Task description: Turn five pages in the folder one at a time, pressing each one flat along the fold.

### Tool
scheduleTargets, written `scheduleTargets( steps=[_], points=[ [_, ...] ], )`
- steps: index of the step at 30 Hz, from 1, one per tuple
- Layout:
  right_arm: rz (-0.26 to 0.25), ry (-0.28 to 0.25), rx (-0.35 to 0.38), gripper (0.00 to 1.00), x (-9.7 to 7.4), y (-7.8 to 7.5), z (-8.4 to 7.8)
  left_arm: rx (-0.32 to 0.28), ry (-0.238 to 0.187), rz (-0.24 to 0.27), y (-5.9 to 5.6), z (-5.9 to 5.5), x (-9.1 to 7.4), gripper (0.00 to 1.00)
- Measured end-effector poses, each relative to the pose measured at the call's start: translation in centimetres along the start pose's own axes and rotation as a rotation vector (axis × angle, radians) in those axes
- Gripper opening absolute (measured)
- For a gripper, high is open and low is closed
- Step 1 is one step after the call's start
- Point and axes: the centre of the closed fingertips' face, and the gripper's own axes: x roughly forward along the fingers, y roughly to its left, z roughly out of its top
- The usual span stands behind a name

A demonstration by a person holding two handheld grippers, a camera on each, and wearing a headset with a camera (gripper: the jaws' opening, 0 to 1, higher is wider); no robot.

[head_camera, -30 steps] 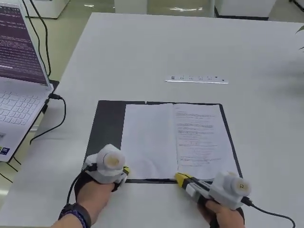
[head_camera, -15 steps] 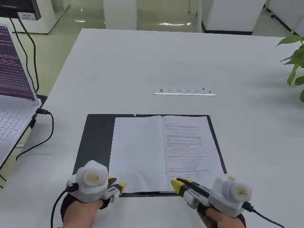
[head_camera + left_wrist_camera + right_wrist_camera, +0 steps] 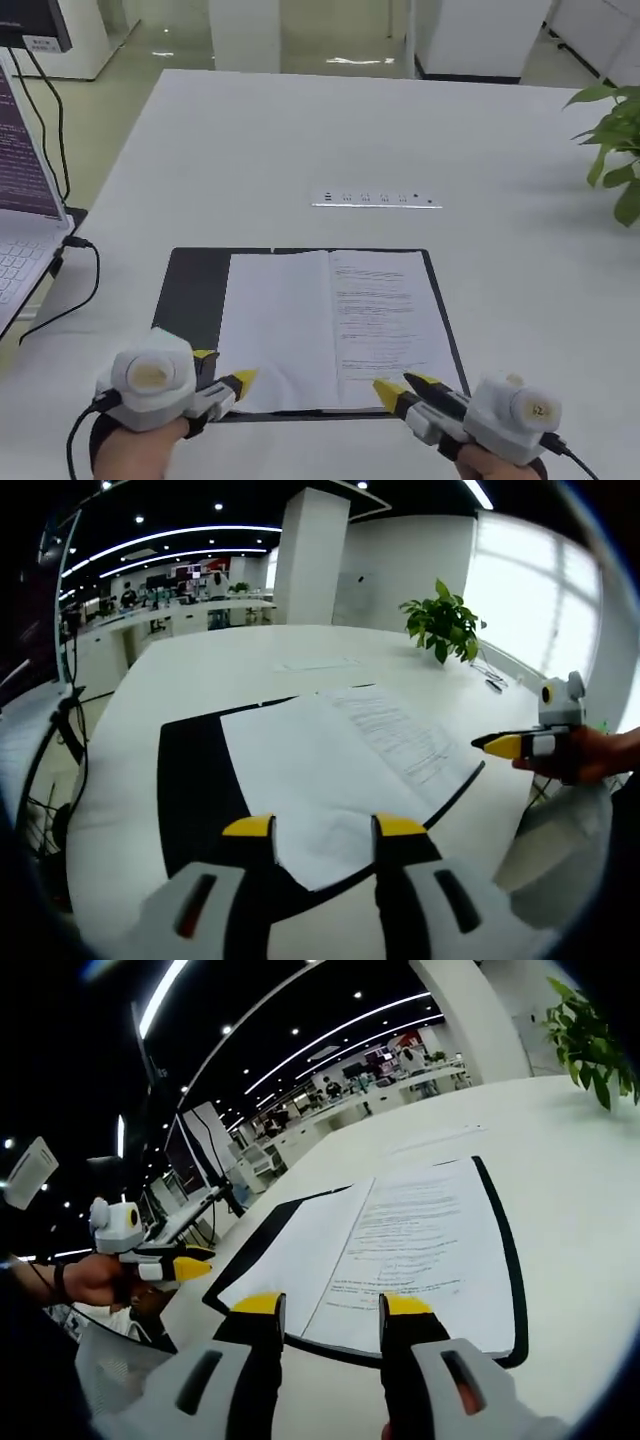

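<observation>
Jaws apart on both sides, at the near edge of the folder [image 3: 190, 300]

My left gripper [image 3: 224, 367] sits at the folder's near left corner with its two yellow-tipped jaws spread wide and nothing clamped between them. In the left gripper view, the near corner of the blank left page [image 3: 300, 780] lies in the gap between my left jaws. I cannot tell whether either tip touches the paper. My right gripper [image 3: 403, 387] is just off the near edge below the printed right page [image 3: 385, 310], its jaws likewise parted and holding nothing. In the right gripper view they frame the lower part of that page without reaching it.

The folder lies open and flat on the white table [image 3: 300, 130], straight in front of me. Its black cover shows as a wide band left of the blank page and as a thin border on the right. The two pages meet at a fold running away from me down the middle. Beyond the folder a white power strip [image 3: 375, 199] lies on the table. A laptop [image 3: 20, 200] stands at my far left, and a leafy plant [image 3: 610, 130] at my far right.
</observation>
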Motion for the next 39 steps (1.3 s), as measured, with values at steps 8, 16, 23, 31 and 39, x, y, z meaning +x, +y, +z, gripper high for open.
scheduleTargets(
  steps=[8, 16, 23, 31, 39],
  points=[
    [-0.025, -0.043, -0.042, 0.45, -2.2, -0.7, 2.4, 0.045, -0.012, 0.015, 0.4, 1.1, -2.8, 0.47],
    [-0.041, -0.076, -0.065, 0.51, -4.0, -1.4, 3.9, 0.085, -0.053, 0.003, 0.3, 3.0, -5.4, 0.54],
    [-0.049, -0.091, -0.078, 0.57, -5.5, -1.7, 4.4, 0.031, -0.105, 0.024, 0.4, 4.0, -7.0, 0.58],
    [-0.066, -0.084, -0.054, 0.63, -6.7, -2.5, 3.4, 0.020, -0.097, 0.040, -0.2, 3.2, -7.5, 0.61],
    [-0.059, -0.069, -0.024, 0.62, -7.5, -2.5, 2.6, 0.004, -0.054, 0.043, -0.6, 1.4, -7.5, 0.63]
  ],
)
